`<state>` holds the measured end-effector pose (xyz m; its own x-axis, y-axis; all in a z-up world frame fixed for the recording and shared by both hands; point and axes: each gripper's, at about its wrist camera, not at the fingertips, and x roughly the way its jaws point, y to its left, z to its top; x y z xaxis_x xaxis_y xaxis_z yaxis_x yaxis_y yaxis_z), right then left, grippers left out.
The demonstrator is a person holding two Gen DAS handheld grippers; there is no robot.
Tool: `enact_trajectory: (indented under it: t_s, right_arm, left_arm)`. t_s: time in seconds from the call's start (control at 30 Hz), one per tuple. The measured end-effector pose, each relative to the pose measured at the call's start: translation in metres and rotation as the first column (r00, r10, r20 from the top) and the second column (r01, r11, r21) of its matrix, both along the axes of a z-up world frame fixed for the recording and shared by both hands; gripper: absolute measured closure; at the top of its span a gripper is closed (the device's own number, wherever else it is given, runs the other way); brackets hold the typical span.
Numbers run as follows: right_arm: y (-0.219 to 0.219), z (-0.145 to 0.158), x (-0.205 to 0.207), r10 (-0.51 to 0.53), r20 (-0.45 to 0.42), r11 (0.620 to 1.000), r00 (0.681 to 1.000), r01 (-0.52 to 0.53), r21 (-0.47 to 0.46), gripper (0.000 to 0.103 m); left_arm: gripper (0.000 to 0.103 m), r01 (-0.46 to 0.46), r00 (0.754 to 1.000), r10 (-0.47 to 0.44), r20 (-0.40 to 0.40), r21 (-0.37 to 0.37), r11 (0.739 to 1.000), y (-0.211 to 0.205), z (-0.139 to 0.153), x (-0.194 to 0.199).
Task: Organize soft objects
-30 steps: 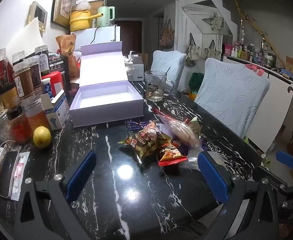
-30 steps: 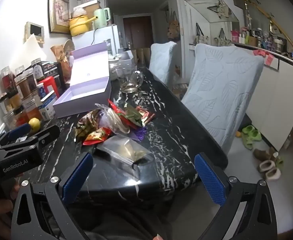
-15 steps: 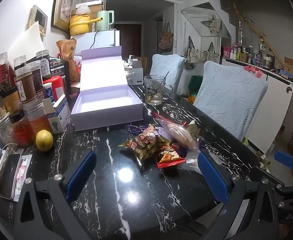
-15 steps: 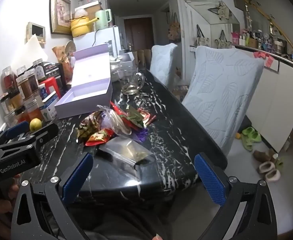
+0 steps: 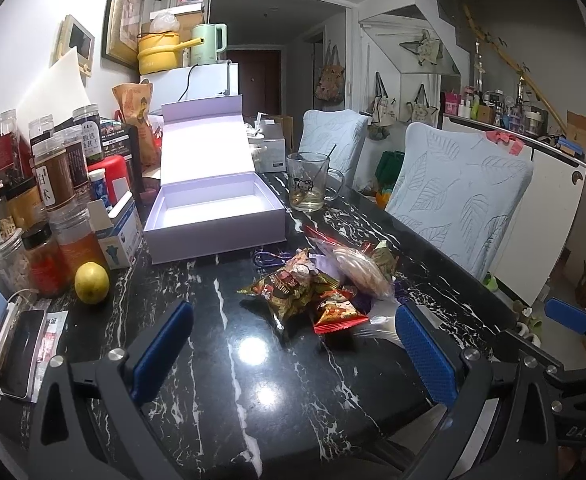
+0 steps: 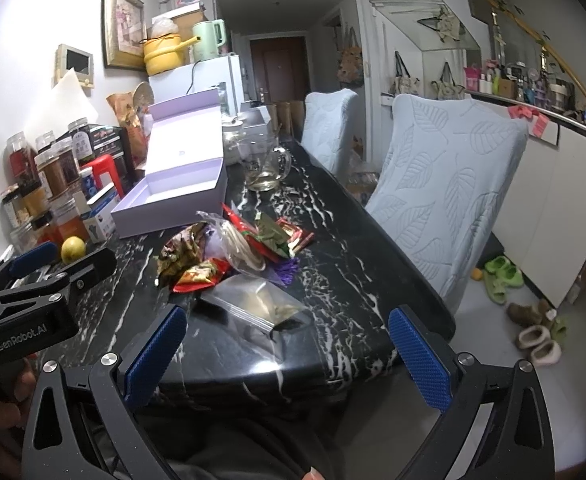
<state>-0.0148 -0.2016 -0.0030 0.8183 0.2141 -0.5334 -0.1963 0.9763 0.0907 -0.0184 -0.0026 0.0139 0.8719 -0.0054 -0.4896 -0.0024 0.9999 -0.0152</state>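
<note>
A pile of soft snack packets (image 5: pixel 317 280) lies mid-table on the black marble table (image 5: pixel 213 360); it also shows in the right wrist view (image 6: pixel 229 248). A clear zip bag (image 6: pixel 257 300) lies nearest the front edge. An open lilac box (image 5: pixel 213 216) stands behind the pile, empty, also in the right wrist view (image 6: pixel 173 196). My left gripper (image 5: pixel 293 348) is open and empty, hovering short of the pile. My right gripper (image 6: pixel 289 352) is open and empty, off the table's front edge near the zip bag.
Jars and bottles (image 5: pixel 41 208), a lemon (image 5: pixel 91 282) and phones (image 5: pixel 13 344) crowd the left side. A glass mug (image 5: pixel 309 184) stands behind the pile. Two covered chairs (image 5: pixel 461 200) line the right side. Shoes (image 6: pixel 533 328) lie on the floor.
Both grippers have risen and drifted slightly back; the view of the table has shifted a little. Nothing on the table has moved.
</note>
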Motion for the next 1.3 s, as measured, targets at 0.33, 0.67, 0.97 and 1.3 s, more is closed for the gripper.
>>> enact_trajectory:
  t_s: [0.33, 0.67, 0.97, 1.3]
  right_arm:
    - [0.0014, -0.0004, -0.0013, 0.007, 0.008, 1.0, 1.0, -0.007, -0.004, 0.0]
    - [0.0037, -0.0012, -0.0021, 0.014, 0.009, 1.0, 1.0, -0.014, -0.017, 0.0]
    - [0.0038, -0.0013, -0.0022, 0.015, 0.009, 1.0, 1.0, -0.015, -0.018, 0.0]
    - [0.0038, -0.0012, -0.0023, 0.017, 0.008, 1.0, 1.0, -0.017, -0.02, 0.0]
  left_arm:
    - [0.0, 0.009, 1.0, -0.009, 0.0, -0.009, 1.0, 0.0002, 0.0016, -0.002]
    - [0.0, 0.012, 1.0, -0.012, -0.002, -0.007, 1.0, 0.0007, 0.0008, -0.0031]
    - [0.0, 0.01, 1.0, -0.011, -0.011, -0.013, 1.0, 0.0028, -0.0008, -0.0029]
    - [0.0, 0.009, 1.0, -0.01, -0.016, -0.015, 1.0, 0.0034, -0.0018, -0.0036]
